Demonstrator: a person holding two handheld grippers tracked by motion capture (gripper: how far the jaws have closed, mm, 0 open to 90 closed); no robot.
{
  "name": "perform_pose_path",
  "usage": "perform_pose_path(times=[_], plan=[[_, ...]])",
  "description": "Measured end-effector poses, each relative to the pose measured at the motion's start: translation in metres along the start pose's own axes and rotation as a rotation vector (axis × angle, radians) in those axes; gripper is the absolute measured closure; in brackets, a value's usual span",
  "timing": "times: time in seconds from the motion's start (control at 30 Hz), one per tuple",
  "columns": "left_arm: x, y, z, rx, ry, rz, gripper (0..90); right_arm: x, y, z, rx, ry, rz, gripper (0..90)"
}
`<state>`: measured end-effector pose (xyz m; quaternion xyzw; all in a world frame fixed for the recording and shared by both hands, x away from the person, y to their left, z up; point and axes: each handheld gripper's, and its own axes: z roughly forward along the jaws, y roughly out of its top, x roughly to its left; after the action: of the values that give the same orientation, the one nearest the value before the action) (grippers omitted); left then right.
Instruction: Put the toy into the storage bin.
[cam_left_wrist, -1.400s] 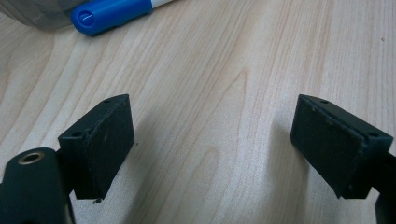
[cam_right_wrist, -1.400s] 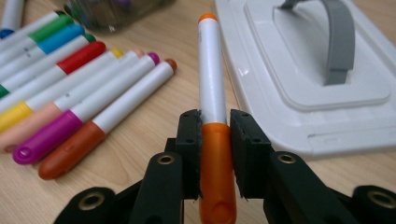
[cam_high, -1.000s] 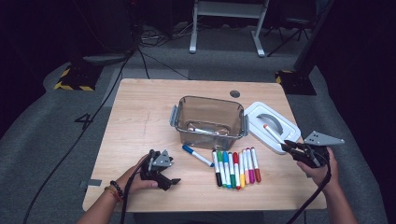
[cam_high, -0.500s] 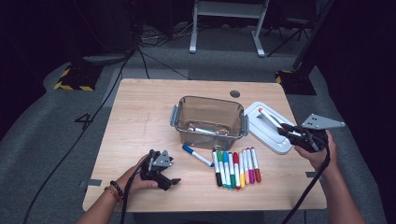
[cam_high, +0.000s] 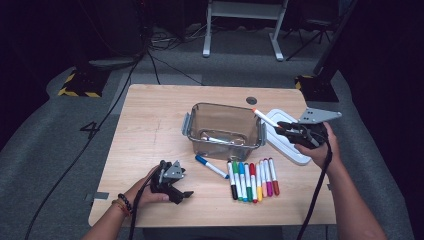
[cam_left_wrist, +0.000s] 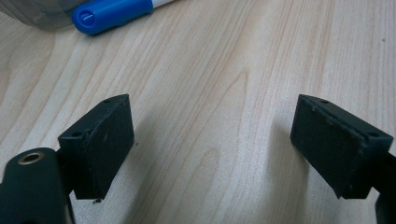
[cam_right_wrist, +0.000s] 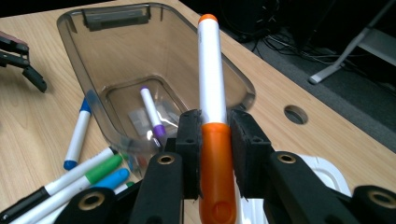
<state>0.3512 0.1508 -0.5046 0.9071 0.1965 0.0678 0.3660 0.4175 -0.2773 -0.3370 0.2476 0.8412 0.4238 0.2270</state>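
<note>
Right gripper (cam_right_wrist: 212, 154), jaws clamped on the orange marker (cam_right_wrist: 211, 84), now risen from the lid (cam_high: 290, 145) toward the clear bin (cam_high: 222, 131) — release comes next; left gripper (cam_high: 170, 180) rests on the table (cam_high: 150, 125), jaws apart — empty

A lab or recording studio: a lone wooden counter (cam_high: 150, 125) on grey carpet (cam_high: 60, 150), dark surroundings, trailing floor cables (cam_high: 165, 65), hazard-striped stand bases (cam_high: 77, 91), a metal frame (cam_high: 240, 7).

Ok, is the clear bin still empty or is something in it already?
Not empty. One purple-capped marker lies on the bottom of the clear bin; the right claw holds an orange marker near its rim.
</note>
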Motion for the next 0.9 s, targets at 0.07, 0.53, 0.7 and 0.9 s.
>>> perform_pose_path(times=[0.07,0.53,0.7,0.9], plan=[[0.000,0.000,0.000,0.000,0.000,0.000,13.9,0.003,0.007,0.007,0.004,0.021,-0.013,74.6],[0.000,0.000,0.000,0.000,0.000,0.000,13.8,0.029,0.036,0.059,0.083,0.128,-0.099,74.6],[0.000,0.000,0.000,0.000,0.000,0.000,13.9,0.032,0.040,0.074,0.112,0.175,-0.100,74.6],[0.000,0.000,0.000,0.000,0.000,0.000,13.9,0.033,0.047,0.104,0.174,0.228,-0.122,74.5]])
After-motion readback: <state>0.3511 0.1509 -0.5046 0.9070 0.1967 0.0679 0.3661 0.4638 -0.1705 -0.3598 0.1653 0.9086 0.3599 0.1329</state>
